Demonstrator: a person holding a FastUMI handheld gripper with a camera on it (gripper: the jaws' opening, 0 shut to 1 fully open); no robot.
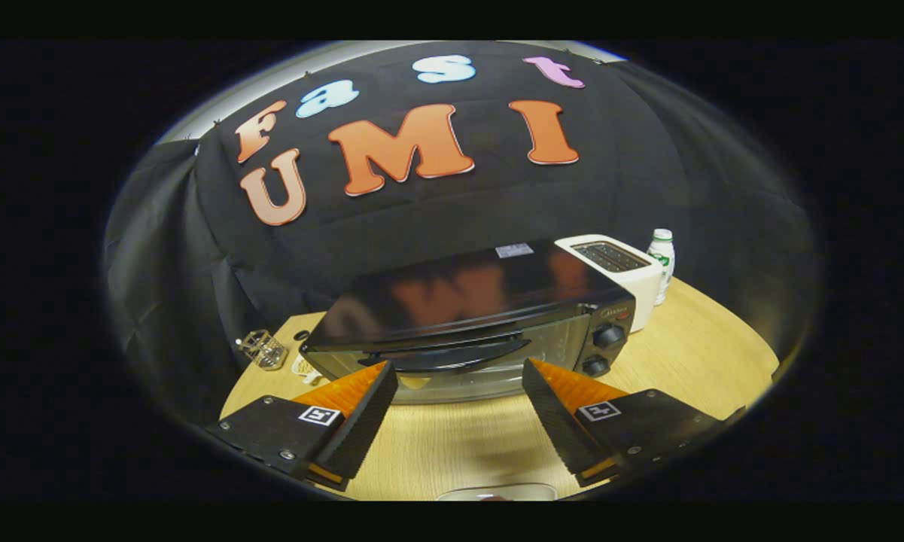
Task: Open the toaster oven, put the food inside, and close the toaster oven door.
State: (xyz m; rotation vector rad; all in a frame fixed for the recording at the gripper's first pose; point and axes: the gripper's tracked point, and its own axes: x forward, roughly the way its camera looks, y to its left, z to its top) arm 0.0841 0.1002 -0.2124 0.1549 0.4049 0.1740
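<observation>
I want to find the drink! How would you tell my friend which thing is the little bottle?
Start at the big black toaster oven on the wooden table, just beyond the open claw. Beside it stands a white pop-up toaster, and the bottle is behind that. It is the only tall, thin, white thing with a cap.

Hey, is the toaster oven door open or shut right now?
Shut. The toaster oven door stands upright against its front, with the handle up near the top edge. The gripper is open, fingers spread just before the door, touching nothing.
</observation>
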